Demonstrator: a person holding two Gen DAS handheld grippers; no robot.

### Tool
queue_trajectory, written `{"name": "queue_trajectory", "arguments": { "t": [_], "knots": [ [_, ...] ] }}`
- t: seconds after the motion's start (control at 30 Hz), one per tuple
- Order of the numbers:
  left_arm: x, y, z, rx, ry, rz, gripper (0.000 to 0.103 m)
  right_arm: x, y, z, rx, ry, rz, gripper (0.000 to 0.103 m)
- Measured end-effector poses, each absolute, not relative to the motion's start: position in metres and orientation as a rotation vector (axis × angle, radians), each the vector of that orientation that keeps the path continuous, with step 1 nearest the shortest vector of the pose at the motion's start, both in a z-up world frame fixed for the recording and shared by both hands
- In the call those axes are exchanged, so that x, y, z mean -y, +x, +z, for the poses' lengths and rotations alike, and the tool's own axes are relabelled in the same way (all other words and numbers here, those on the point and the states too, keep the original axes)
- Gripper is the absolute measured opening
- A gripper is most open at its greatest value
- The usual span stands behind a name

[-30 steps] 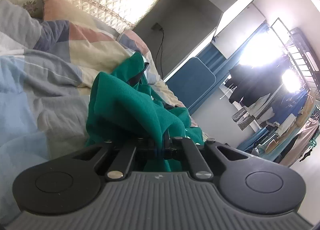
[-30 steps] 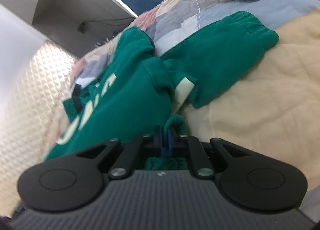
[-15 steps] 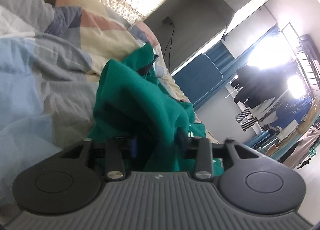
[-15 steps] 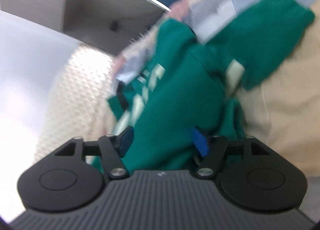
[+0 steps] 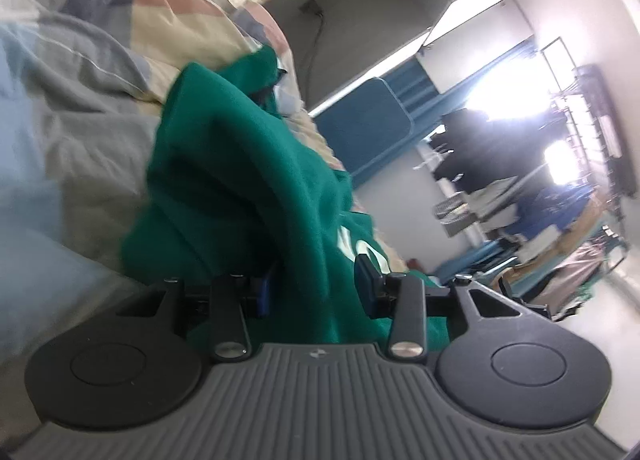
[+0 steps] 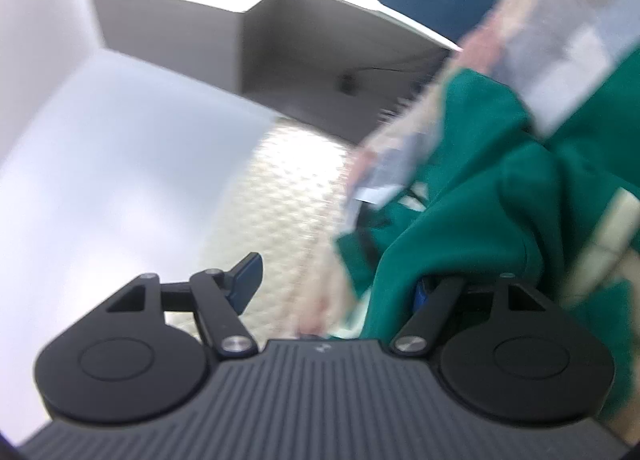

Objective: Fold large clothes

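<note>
Matt green knit cloth: the top [image 5: 240, 180]. The quilt [image 5: 80, 108] under it is soft stitched cotton. The left tool [image 5: 316, 292] is ribbed matt plastic.

Left black two-finger gripper [image 5: 316, 286] with ribbed grey housing, two round black discs, silver pivot screws, blue finger pads [image 5: 366, 284], right black two-finger gripper [image 6: 336, 284] built alike, small logo stamped centrally

sweatshirt [image 5: 240, 188]: heaped on quilt [image 5: 80, 100], just ahead of left gripper [image 5: 316, 288] | headboard [image 6: 288, 196]: beyond it | clothes rack [image 5: 560, 180]: far right
</note>
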State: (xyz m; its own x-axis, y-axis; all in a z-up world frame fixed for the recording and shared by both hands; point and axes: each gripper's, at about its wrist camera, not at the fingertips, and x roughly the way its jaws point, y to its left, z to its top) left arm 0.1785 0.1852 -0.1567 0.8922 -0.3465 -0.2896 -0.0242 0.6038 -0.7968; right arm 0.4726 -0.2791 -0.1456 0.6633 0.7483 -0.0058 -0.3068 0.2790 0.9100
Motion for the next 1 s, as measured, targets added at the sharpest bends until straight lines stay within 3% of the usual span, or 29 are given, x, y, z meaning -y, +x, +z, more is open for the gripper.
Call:
{"name": "queue_trajectory", "arguments": {
  "t": [0.4, 0.43, 0.47, 0.5, 0.53, 0.57, 0.63, 0.67, 0.7, 1.0],
  "knots": [
    [-0.180, 0.197, -0.167, -0.450, -0.908, -0.208, 0.045, 0.262, 0.477, -0.193, -0.754, 0.909, 0.520, 0.071],
    [-0.179, 0.199, -0.168, -0.448, -0.895, -0.202, 0.045, 0.257, 0.478, -0.193, -0.746, 0.894, 0.539, 0.067],
    [-0.178, 0.203, -0.168, -0.447, -0.885, -0.198, 0.044, 0.252, 0.479, -0.192, -0.736, 0.870, 0.568, 0.051],
    [-0.177, 0.208, -0.168, -0.448, -0.874, -0.196, 0.042, 0.247, 0.483, -0.190, -0.729, 0.838, 0.588, 0.027],
    [-0.176, 0.213, -0.168, -0.449, -0.859, -0.200, 0.042, 0.242, 0.489, -0.189, -0.721, 0.801, 0.599, 0.015],
    [-0.176, 0.219, -0.166, -0.443, -0.836, -0.211, 0.039, 0.237, 0.490, -0.185, -0.705, 0.768, 0.614, 0.009],
    [-0.178, 0.229, -0.162, -0.420, -0.825, -0.221, 0.029, 0.232, 0.483, -0.171, -0.656, 0.714, 0.651, 0.009],
    [-0.179, 0.232, -0.159, -0.414, -0.835, -0.221, 0.015, 0.232, 0.479, -0.162, -0.632, 0.701, 0.665, 0.009],
    [-0.179, 0.233, -0.156, -0.404, -0.839, -0.223, 0.010, 0.234, 0.473, -0.153, -0.599, 0.701, 0.676, 0.008],
    [-0.156, 0.149, -0.074, -0.167, -0.657, -0.337, 0.006, 0.271, 0.410, -0.081, -0.359, 0.692, 0.712, 0.008]
  ]
}}
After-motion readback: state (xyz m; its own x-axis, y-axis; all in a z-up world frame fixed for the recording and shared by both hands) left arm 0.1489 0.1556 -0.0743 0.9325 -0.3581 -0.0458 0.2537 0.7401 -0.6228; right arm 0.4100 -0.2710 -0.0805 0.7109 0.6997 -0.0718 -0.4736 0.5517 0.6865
